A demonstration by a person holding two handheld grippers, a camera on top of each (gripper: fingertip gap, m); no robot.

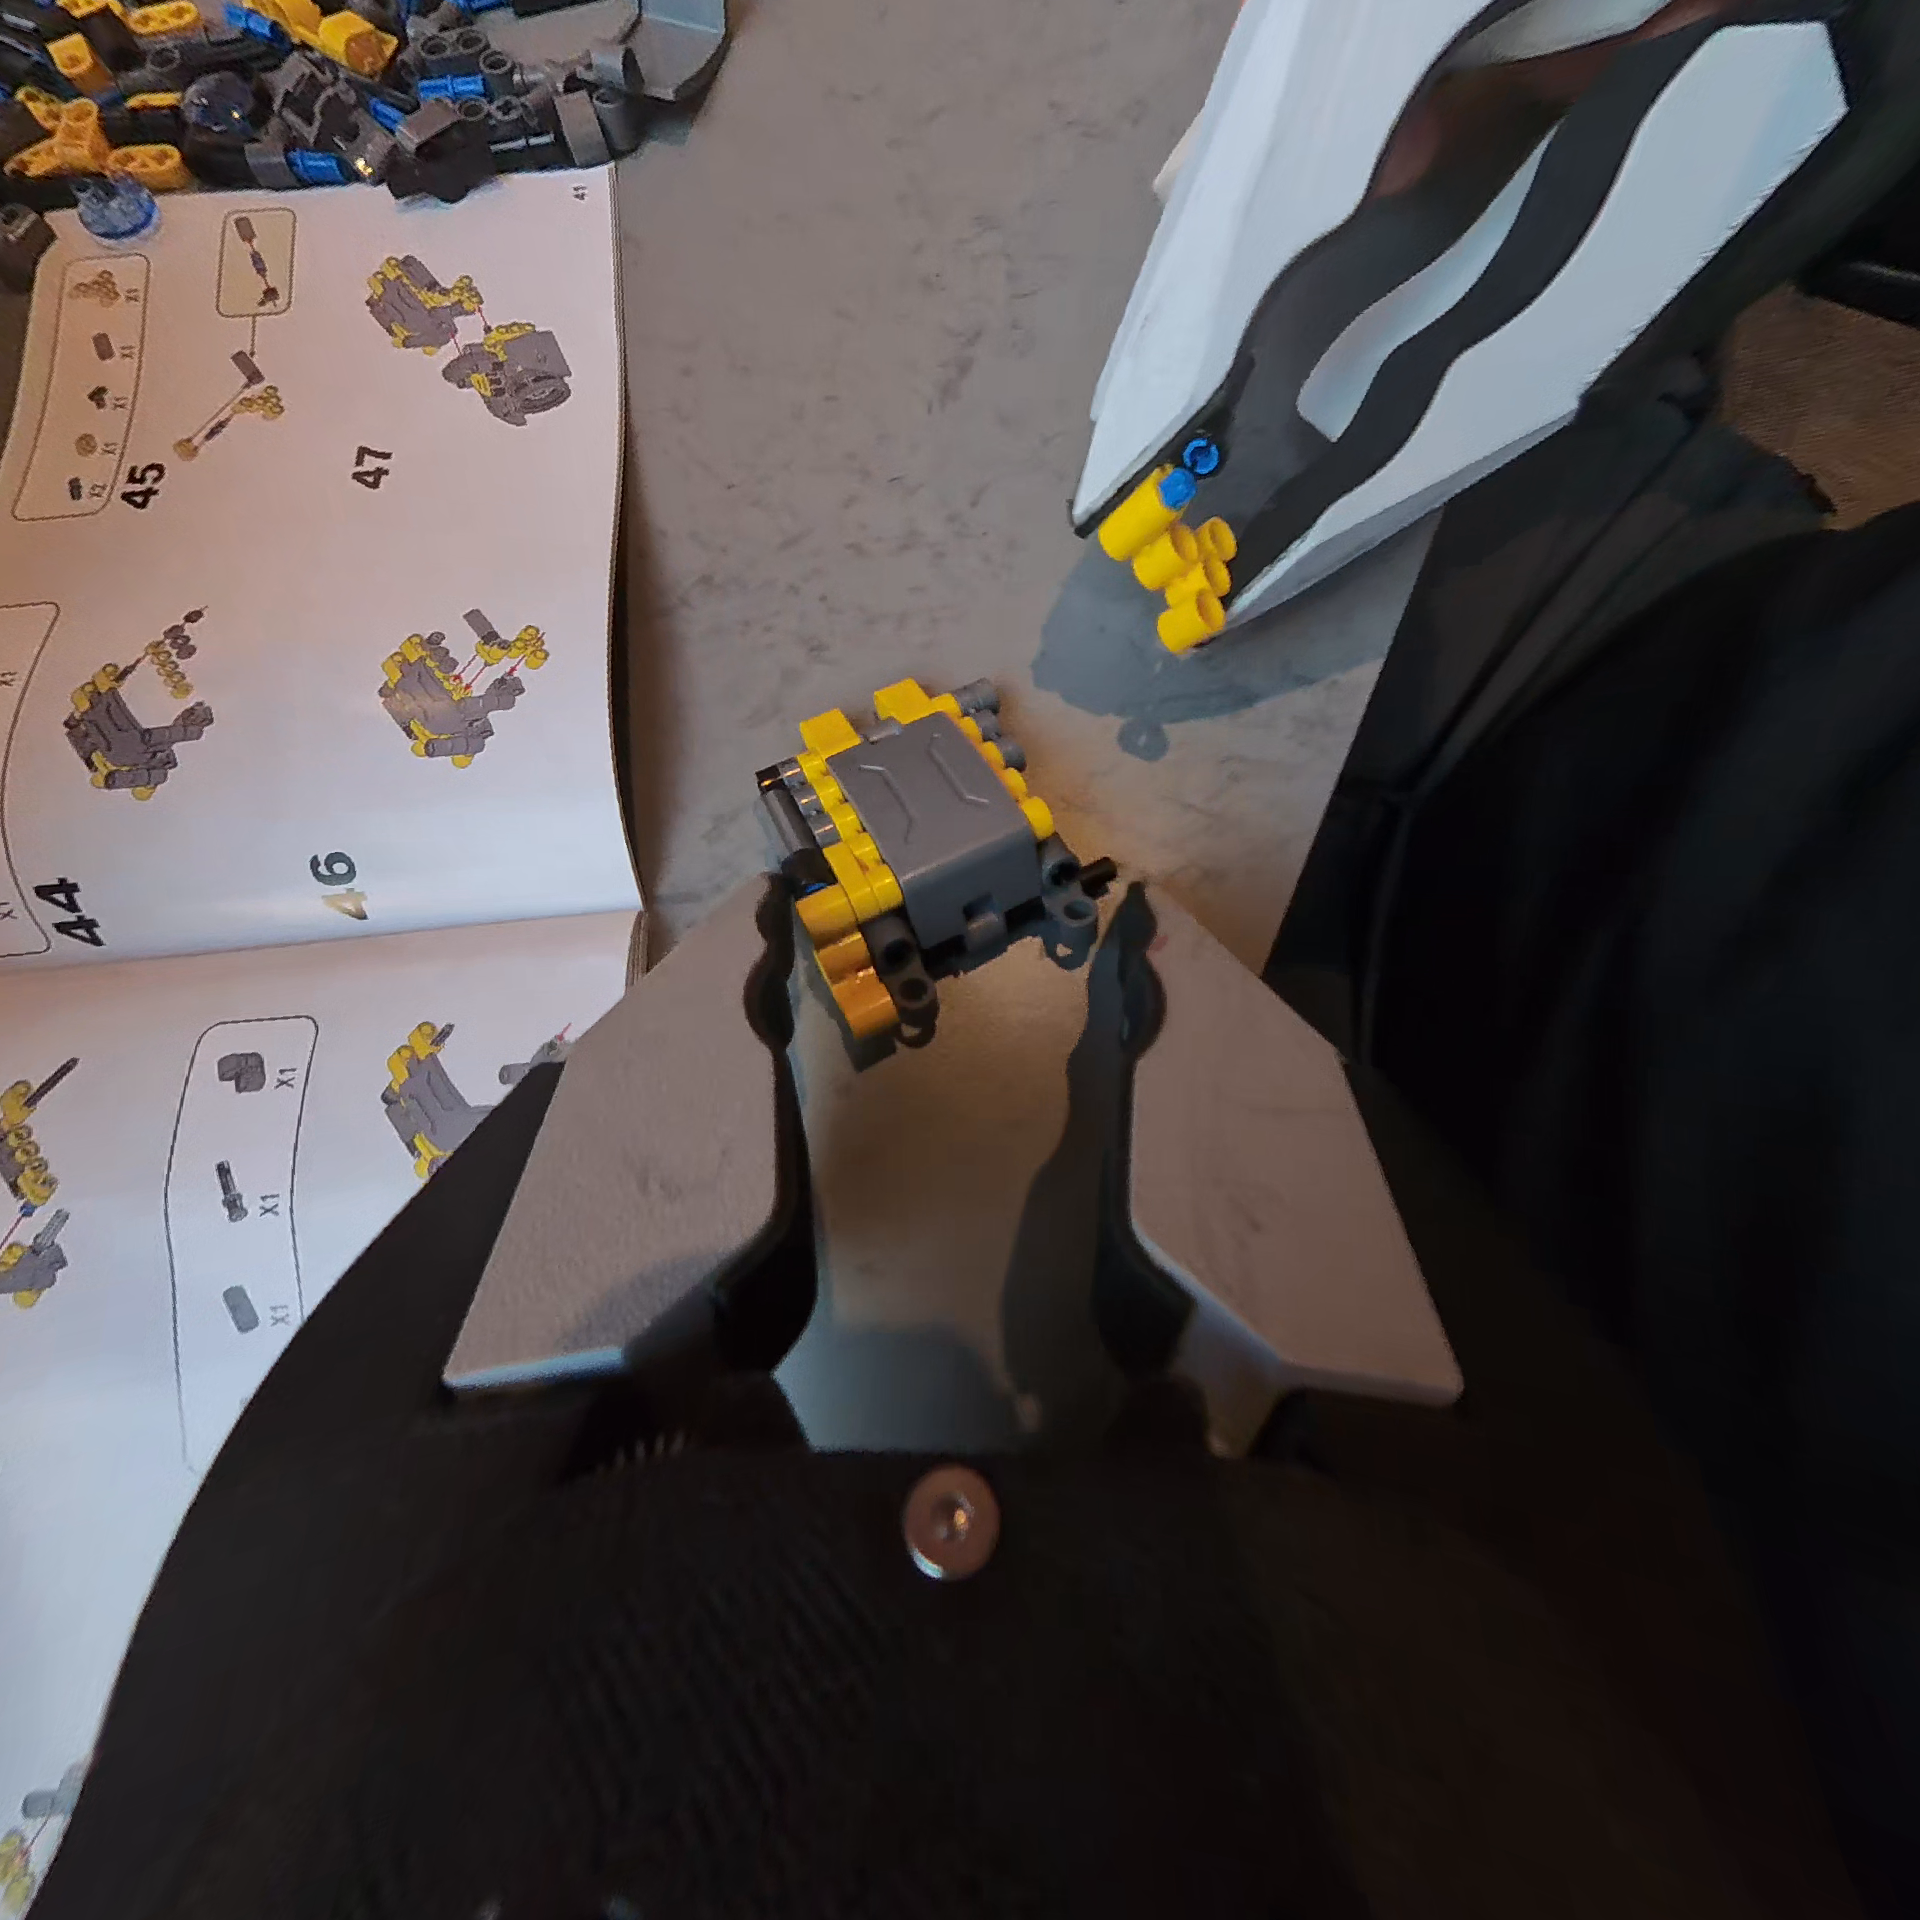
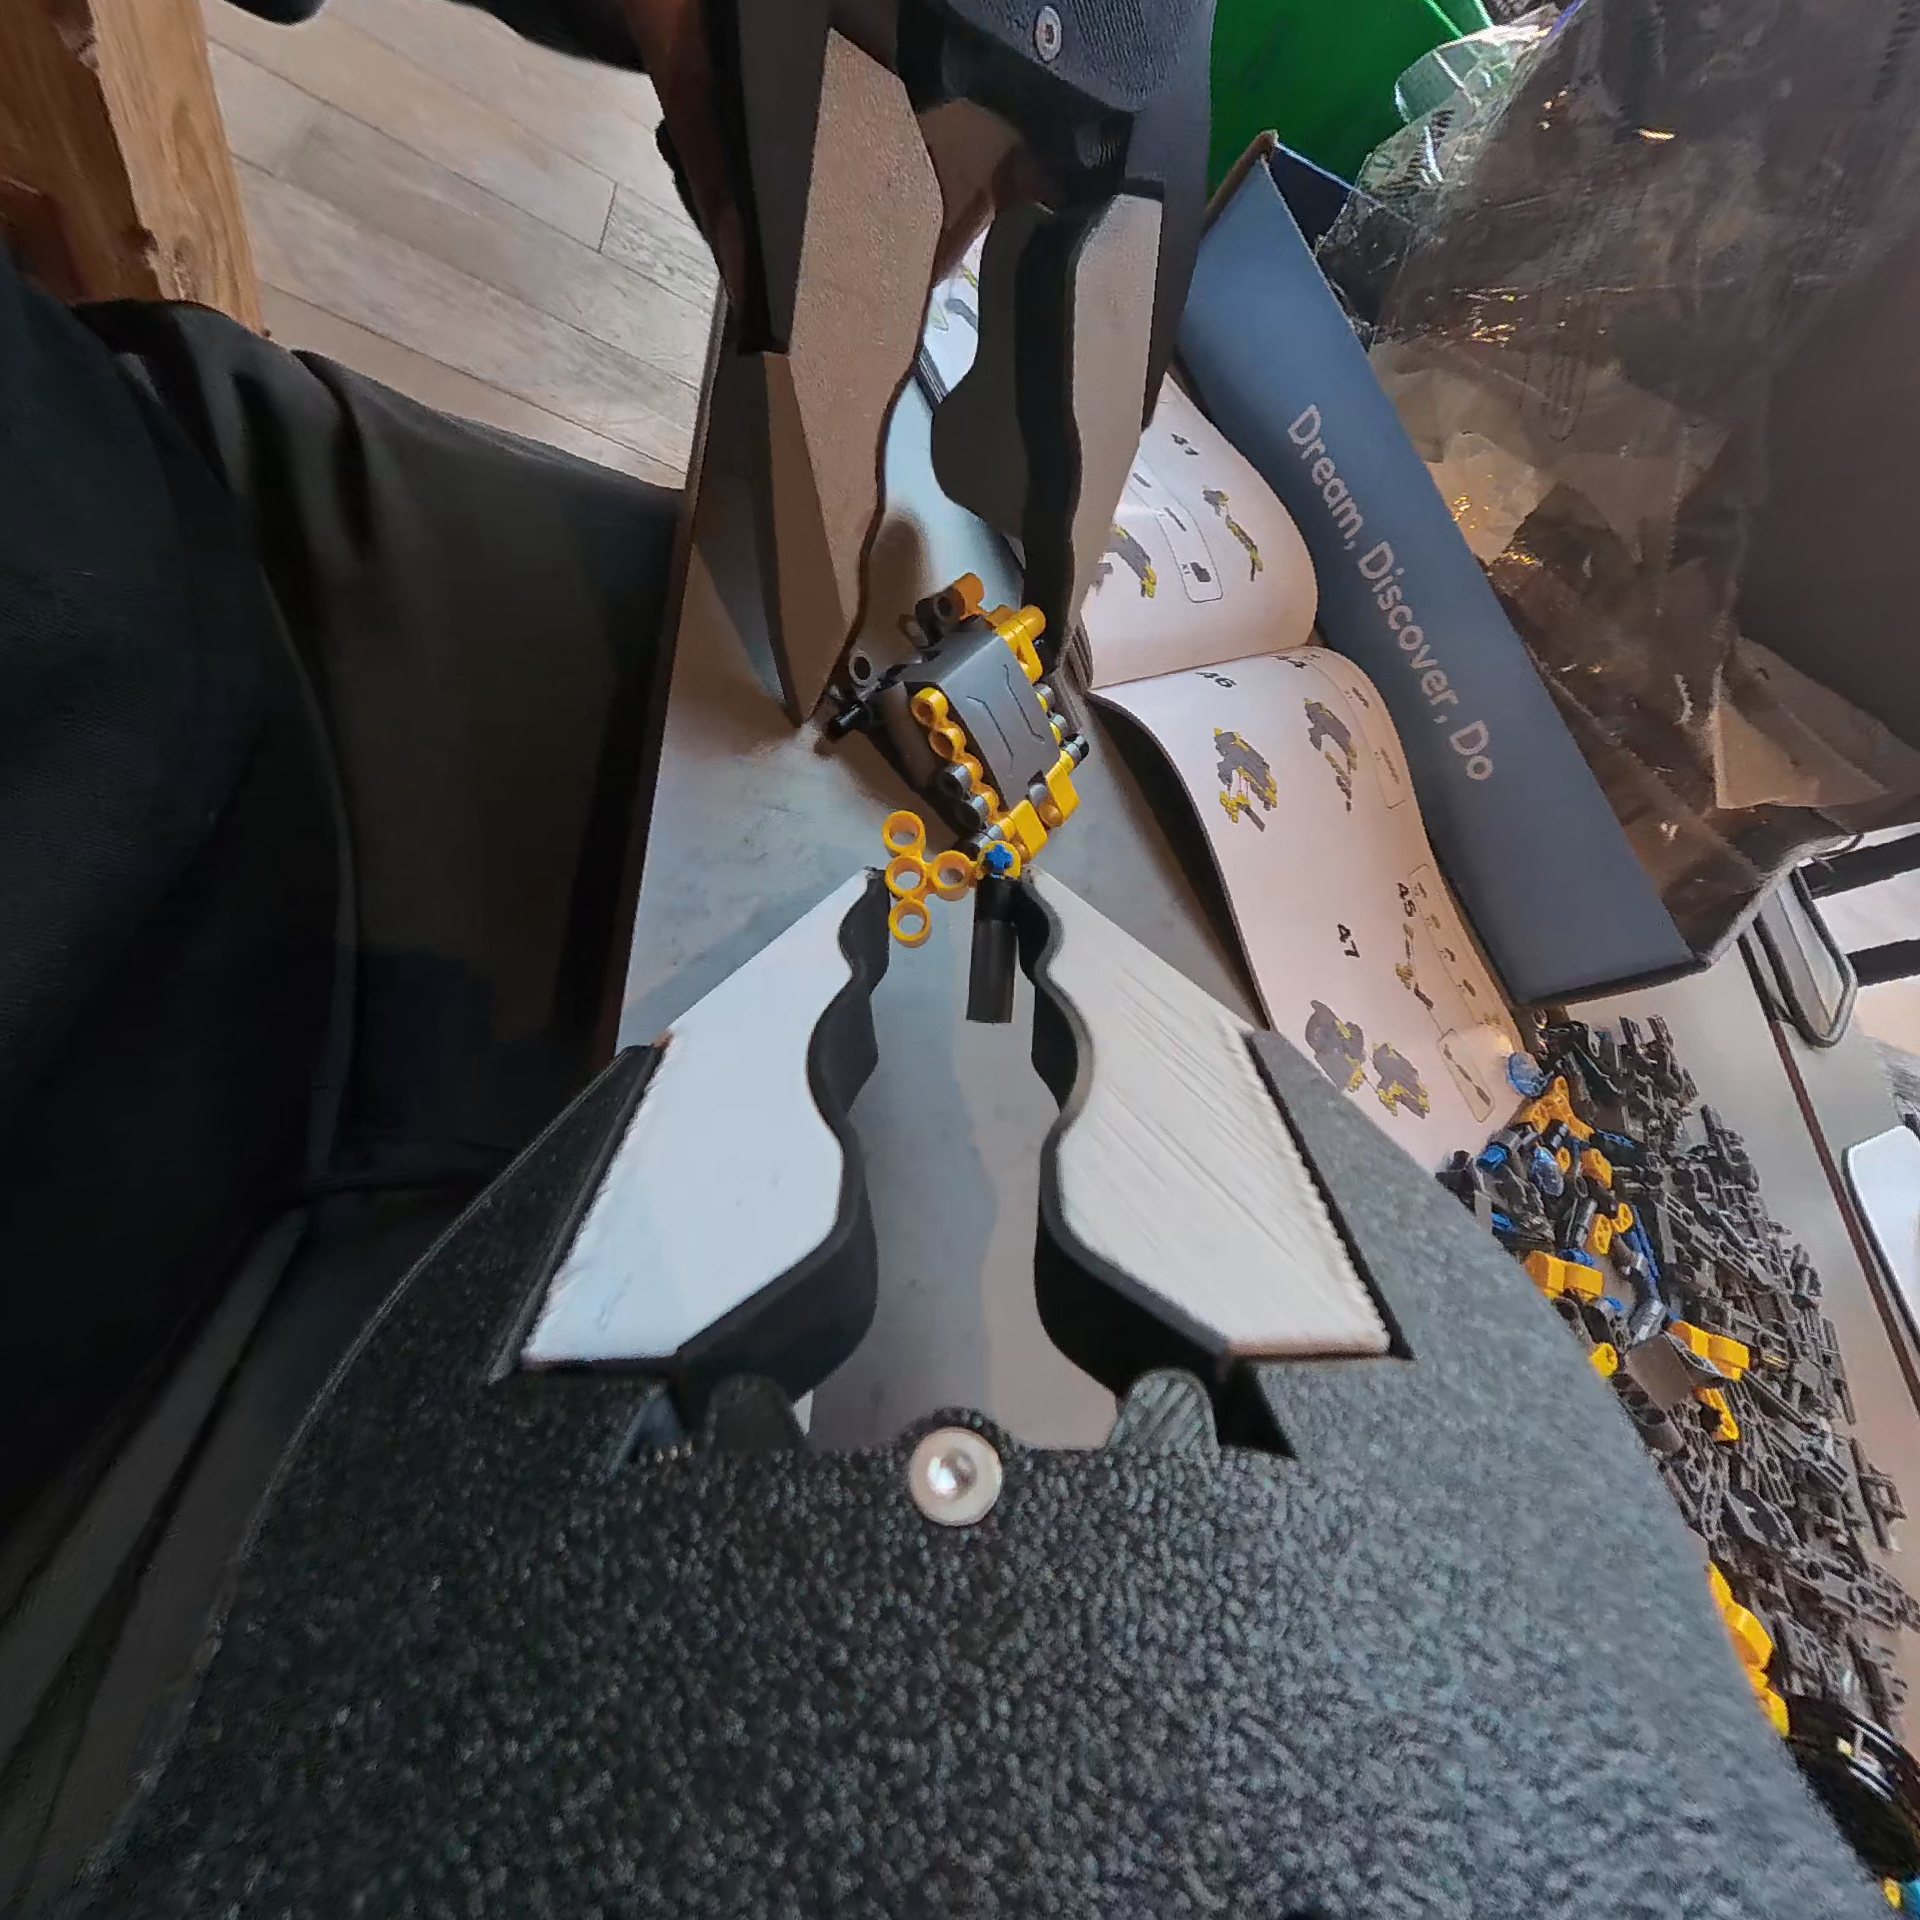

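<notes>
A yellow and grey brick assembly sits on the grey table, also seen in the right wrist view. My left gripper has its grey fingers on both sides of the assembly's near end and is shut on it; it comes down from above in the right wrist view. My right gripper is shut on a small yellow cross-shaped piece with a blue pin and a black connector. It holds the piece just off the assembly's end. The right gripper also shows in the left wrist view.
An open instruction booklet lies left of the assembly. A pile of loose black, yellow and blue bricks lies beyond it. A dark blue box and a plastic bag stand behind. Dark fabric borders the table edge. One gripper's finger ends stand about 6 cm off the other's.
</notes>
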